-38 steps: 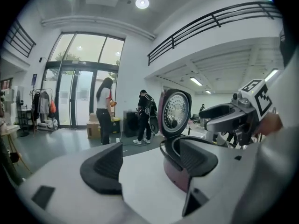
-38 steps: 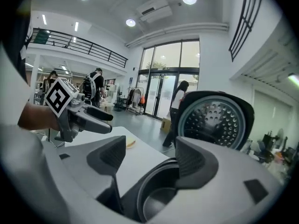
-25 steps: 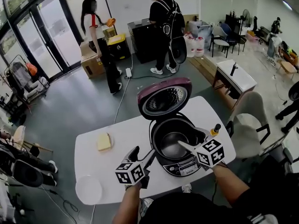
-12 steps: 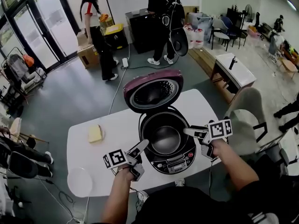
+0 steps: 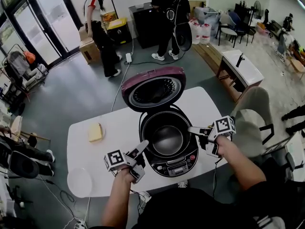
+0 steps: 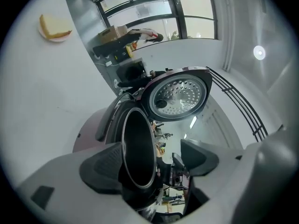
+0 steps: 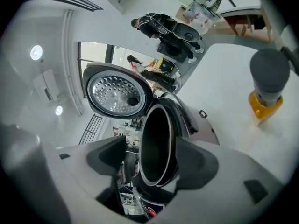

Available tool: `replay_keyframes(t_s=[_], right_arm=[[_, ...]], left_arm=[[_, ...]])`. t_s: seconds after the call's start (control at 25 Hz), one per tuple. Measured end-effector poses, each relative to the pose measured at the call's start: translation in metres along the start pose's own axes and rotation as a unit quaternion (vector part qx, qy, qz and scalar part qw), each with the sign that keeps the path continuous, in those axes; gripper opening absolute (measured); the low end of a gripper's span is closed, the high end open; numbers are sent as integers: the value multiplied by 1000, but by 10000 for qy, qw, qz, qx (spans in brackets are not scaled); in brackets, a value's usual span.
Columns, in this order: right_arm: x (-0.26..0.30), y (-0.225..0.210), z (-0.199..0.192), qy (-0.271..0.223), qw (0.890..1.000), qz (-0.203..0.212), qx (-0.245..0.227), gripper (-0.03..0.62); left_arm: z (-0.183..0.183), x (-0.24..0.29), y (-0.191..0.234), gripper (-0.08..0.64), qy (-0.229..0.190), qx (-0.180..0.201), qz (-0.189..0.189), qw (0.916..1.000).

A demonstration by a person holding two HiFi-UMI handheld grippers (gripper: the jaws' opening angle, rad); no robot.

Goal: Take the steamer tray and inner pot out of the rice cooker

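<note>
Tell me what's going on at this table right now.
A person stands at a white table with a gripper in each hand, working on an open rice cooker. Its lid is up and the inner pot sits inside, not yet lifted out. The left gripper and right gripper are at opposite sides of the pot. Each has its jaws open and lined up on the pot's rim, and neither is pinching it.
</note>
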State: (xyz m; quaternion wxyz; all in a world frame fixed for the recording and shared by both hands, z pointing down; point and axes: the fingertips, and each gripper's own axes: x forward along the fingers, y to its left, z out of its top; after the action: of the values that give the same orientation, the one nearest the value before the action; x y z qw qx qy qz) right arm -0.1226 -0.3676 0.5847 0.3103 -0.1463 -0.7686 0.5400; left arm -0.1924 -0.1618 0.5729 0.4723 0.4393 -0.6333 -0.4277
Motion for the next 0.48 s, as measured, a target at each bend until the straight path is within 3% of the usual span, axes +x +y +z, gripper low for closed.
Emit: replay_keyframes(t_s=[0.28, 0.48], right_arm=[[7, -2, -3, 158, 9997, 152, 90, 310], [14, -3, -2, 319, 9994, 117, 80, 280]], left_arm=[[0, 4, 5, 382, -35, -83, 63, 9999], [3, 4, 9, 328, 14, -49, 228, 9997]])
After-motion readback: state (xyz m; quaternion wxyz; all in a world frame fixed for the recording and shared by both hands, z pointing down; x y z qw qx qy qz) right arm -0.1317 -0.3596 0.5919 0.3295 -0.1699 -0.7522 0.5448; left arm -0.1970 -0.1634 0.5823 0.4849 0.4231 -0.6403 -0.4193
